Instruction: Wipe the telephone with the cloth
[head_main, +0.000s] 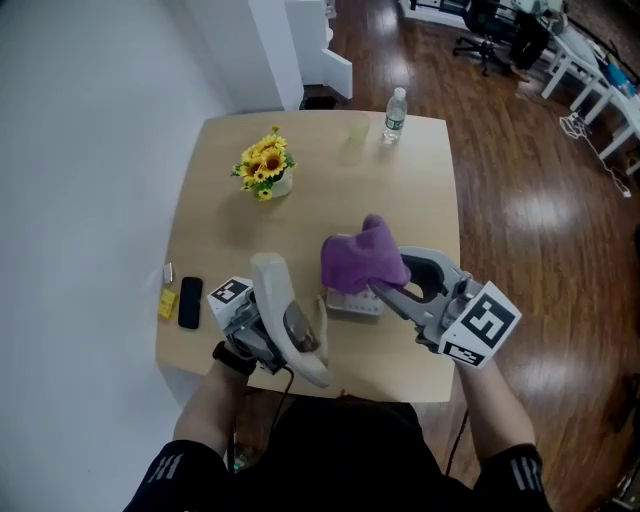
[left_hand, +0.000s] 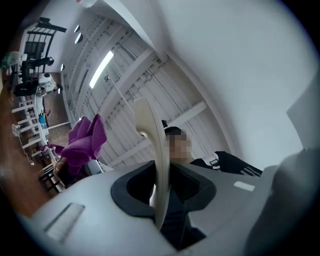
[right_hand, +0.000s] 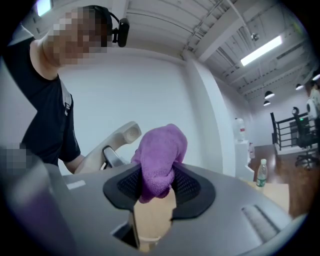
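Note:
My left gripper (head_main: 288, 328) is shut on a cream telephone handset (head_main: 283, 303), held upright above the table's front edge. In the left gripper view the handset (left_hand: 154, 150) stands on edge between the shut jaws. The right gripper (head_main: 388, 287) is shut on a bunched purple cloth (head_main: 361, 256), which hangs over the white telephone base (head_main: 352, 304) and hides much of it. In the right gripper view the cloth (right_hand: 161, 155) bulges up from between the jaws, and the handset (right_hand: 119, 139) shows just to its left, apart from it.
A pot of sunflowers (head_main: 266, 167) stands at the back left of the wooden table (head_main: 400, 190), and a water bottle (head_main: 395, 115) at the back edge. A black mobile phone (head_main: 190, 302) and a yellow object (head_main: 168, 303) lie near the left edge.

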